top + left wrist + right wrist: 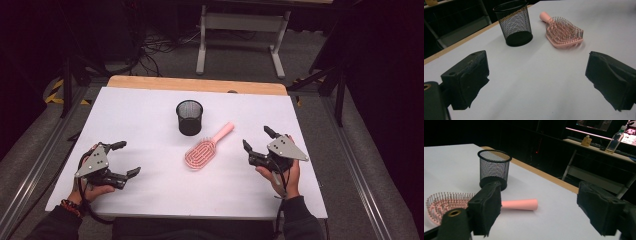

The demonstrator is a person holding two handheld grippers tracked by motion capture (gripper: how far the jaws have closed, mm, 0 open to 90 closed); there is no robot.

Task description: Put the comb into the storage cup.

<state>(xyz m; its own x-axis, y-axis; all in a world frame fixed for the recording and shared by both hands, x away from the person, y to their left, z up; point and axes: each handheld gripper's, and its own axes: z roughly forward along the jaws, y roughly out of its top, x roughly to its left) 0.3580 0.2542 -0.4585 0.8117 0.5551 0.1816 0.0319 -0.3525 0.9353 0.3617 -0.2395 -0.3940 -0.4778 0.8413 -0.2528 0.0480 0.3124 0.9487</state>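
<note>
Mesh cup (189,117) upright, empty, pink hairbrush (205,149) beside it, left tongs (123,159) and right tongs (257,138) spread.

Along our right hand-held gripper (537,212) we see its two black jaws rising from the bottom edge, set well apart with nothing between them but the bare white bench (554,220). Behind the left jaw lies the pink brush (520,204), bristles up; its head shows at the left edge, its handle pointing right, and the jaw hides its middle. Just beyond the brush stands the black mesh cup (494,168), upright and apart from the handle. The bench ends in a wooden strip (541,173). Farther off in the dark we make out a shelf (596,147) with a clear bottle (615,141) on it.
</note>
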